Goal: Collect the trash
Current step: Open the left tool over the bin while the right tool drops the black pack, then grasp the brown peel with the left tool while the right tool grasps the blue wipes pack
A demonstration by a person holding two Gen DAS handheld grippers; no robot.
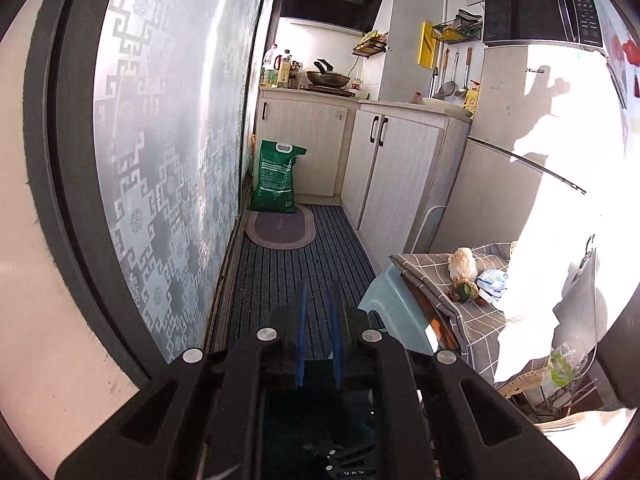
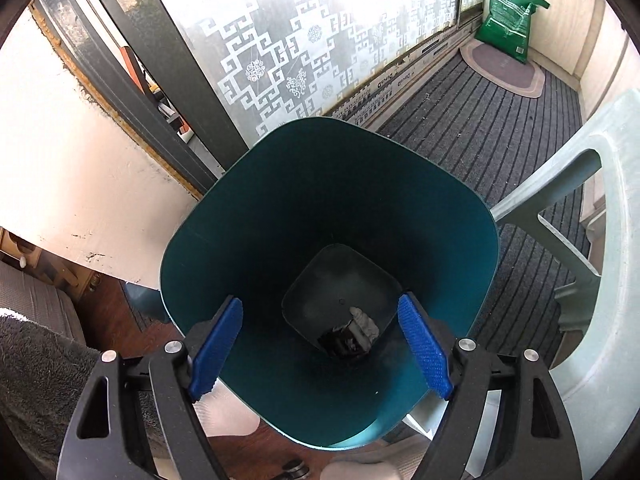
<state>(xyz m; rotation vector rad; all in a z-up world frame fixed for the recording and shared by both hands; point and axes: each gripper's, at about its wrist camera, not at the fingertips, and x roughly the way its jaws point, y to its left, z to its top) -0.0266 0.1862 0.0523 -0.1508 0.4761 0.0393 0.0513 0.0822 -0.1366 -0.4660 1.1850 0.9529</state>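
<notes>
A teal trash bin (image 2: 320,184) stands on the floor, seen from above in the right wrist view. Crumpled white and dark trash (image 2: 352,336) lies at its bottom. My right gripper (image 2: 322,318) is open and empty, right over the bin's mouth. My left gripper (image 1: 319,312) has its blue pads close together with a narrow gap and nothing between them; it points along the kitchen floor. To its right, a checked-cloth table (image 1: 432,276) carries a crumpled white wad (image 1: 462,264), a green-brown scrap (image 1: 464,291) and a clear plastic wrapper (image 1: 492,280).
A pale blue plastic stool (image 2: 580,208) stands right beside the bin, also in the left wrist view (image 1: 396,312). A frosted sliding door (image 1: 172,152) runs along the left. A green bag (image 1: 276,178) and oval mat (image 1: 280,230) lie at the far end by cabinets (image 1: 392,176).
</notes>
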